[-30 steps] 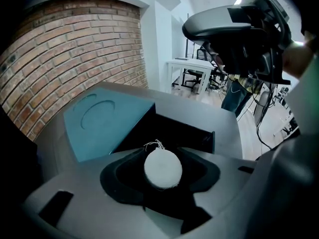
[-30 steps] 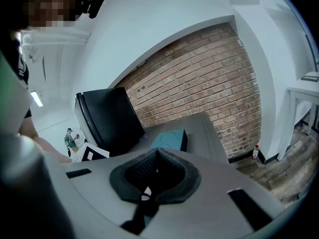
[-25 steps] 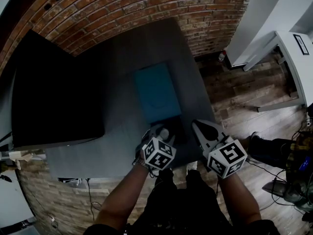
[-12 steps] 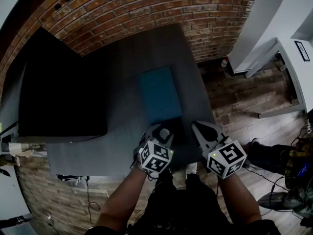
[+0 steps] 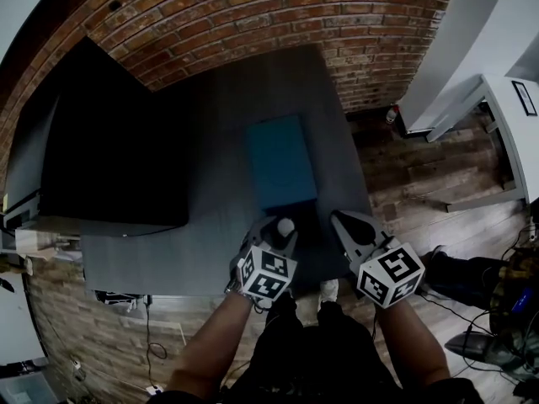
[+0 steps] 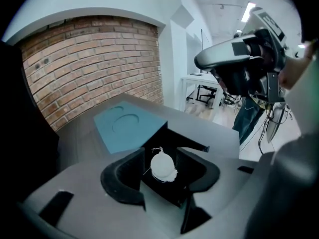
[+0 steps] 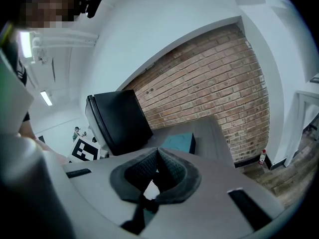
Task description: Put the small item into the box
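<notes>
My left gripper is shut on the small item, a white ball with loose threads. It hangs just over the open black box at the table's near edge. A teal lid with round recesses lies flat just beyond the box. My right gripper is shut with nothing in it, held to the right of the box, and shows in the left gripper view at upper right.
A large black case stands on the left of the grey table. A brick wall runs behind. Wooden floor and a white desk lie to the right; a small bottle stands by the wall.
The head view has shifted a little. The left gripper still holds the white item and has edged slightly toward the black box; the right gripper has barely moved.
</notes>
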A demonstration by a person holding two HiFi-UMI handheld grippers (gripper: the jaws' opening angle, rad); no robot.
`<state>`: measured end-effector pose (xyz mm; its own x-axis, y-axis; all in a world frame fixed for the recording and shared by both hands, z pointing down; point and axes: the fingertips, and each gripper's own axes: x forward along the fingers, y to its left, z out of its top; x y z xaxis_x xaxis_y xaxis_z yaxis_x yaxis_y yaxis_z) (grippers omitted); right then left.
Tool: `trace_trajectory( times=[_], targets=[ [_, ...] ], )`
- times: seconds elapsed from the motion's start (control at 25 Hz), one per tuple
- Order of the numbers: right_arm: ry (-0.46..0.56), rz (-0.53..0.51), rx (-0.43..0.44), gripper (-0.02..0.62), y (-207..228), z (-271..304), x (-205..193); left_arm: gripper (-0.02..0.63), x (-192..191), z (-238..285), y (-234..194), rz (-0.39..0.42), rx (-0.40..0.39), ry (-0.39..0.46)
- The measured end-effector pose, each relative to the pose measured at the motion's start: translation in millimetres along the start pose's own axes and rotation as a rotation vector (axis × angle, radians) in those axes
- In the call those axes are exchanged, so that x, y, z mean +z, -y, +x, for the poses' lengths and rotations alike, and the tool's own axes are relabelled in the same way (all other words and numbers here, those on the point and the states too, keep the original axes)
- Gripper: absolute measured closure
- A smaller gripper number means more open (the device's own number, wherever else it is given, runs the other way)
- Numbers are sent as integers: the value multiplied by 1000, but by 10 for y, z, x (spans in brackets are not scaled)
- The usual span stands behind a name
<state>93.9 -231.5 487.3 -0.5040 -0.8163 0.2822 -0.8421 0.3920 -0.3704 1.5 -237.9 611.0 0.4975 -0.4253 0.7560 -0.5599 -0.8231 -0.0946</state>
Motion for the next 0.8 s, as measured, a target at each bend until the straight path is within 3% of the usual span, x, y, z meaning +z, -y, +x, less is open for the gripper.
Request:
trace_trajectory(
  times=[0.16, 0.36, 0.6, 0.8],
  targets=[
    [7, -14, 29, 577, -64, 0, 26, 427, 135, -173, -85, -41, 59, 77],
    [16, -44, 70, 577, -186, -79, 86, 548, 274, -511, -208, -123, 178, 183],
    [27, -109, 109, 577, -300, -257, 177, 571, 519, -1022, -207, -206, 277, 352],
    [39, -145, 150, 577, -420, -419, 253, 572, 617, -1403, -90, -260, 323, 446]
  ],
)
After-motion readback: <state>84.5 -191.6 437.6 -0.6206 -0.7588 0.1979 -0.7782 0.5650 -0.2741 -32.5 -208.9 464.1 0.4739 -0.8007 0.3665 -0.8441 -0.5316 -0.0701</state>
